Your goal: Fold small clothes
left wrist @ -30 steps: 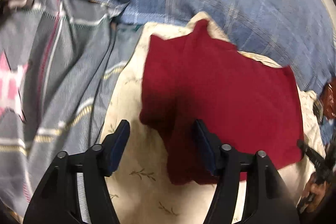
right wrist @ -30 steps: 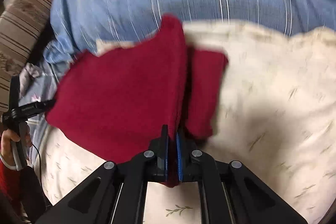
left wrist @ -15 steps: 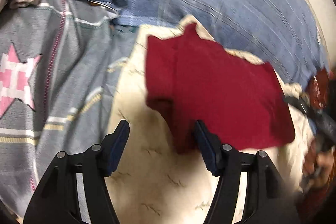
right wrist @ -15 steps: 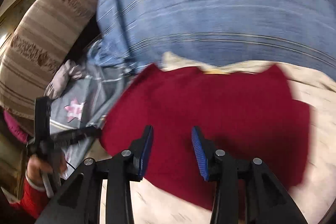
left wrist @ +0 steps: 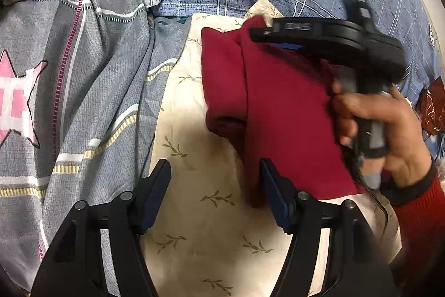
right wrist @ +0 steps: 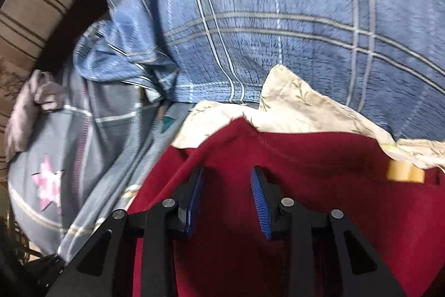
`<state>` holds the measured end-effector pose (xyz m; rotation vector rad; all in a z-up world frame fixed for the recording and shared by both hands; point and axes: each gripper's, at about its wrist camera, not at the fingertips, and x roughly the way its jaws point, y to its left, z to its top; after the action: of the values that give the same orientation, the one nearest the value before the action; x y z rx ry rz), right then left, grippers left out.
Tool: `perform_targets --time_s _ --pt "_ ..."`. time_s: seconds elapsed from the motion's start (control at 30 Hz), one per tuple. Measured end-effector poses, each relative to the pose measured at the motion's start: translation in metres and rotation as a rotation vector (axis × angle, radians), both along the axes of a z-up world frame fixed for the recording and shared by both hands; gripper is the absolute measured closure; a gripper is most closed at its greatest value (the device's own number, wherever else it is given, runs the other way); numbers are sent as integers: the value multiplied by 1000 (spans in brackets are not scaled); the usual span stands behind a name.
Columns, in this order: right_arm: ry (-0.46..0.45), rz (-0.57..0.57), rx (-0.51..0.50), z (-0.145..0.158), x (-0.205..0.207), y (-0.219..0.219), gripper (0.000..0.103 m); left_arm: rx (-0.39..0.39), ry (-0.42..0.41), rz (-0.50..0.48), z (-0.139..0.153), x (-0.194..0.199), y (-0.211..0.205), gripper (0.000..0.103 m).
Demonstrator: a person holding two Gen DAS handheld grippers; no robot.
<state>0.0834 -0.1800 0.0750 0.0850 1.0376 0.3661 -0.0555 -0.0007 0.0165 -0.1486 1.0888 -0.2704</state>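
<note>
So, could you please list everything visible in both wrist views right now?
red garment: one, dark red, partly folded, on the cream cloth.
cream cloth: one, cream with a leaf print, under the garment.
blue plaid bedding: one, blue with pale lines, behind the cloth.
grey quilt: one, grey with a pink star, left of the cloth.
striped cushion: one, brown stripes, far left in the right wrist view.
yellow tag: one, on the garment's far edge.
left gripper: black, blue pads, open, at the garment's near edge.
right gripper: black, blue pads, open over the garment.
right hand: one, red sleeve, holding the right gripper's handle.
</note>
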Motion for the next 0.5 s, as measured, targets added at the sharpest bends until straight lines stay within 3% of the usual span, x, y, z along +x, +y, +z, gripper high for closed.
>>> perform_targets --time_s 0.13,0.3,0.43,0.5 --pt "7 -2 -34 -12 8 8 67 17 -8 -4 -2 4 -2 37" --pt "7 -16 0 7 -6 -3 65 16 -3 0 -6 6 -2 37" --pt "-48 16 21 31 -34 -16 47 11 -9 7 -5 8 -2 37" --pt "-37 13 21 26 -36 -19 46 -6 -7 23 -5 8 1 37"
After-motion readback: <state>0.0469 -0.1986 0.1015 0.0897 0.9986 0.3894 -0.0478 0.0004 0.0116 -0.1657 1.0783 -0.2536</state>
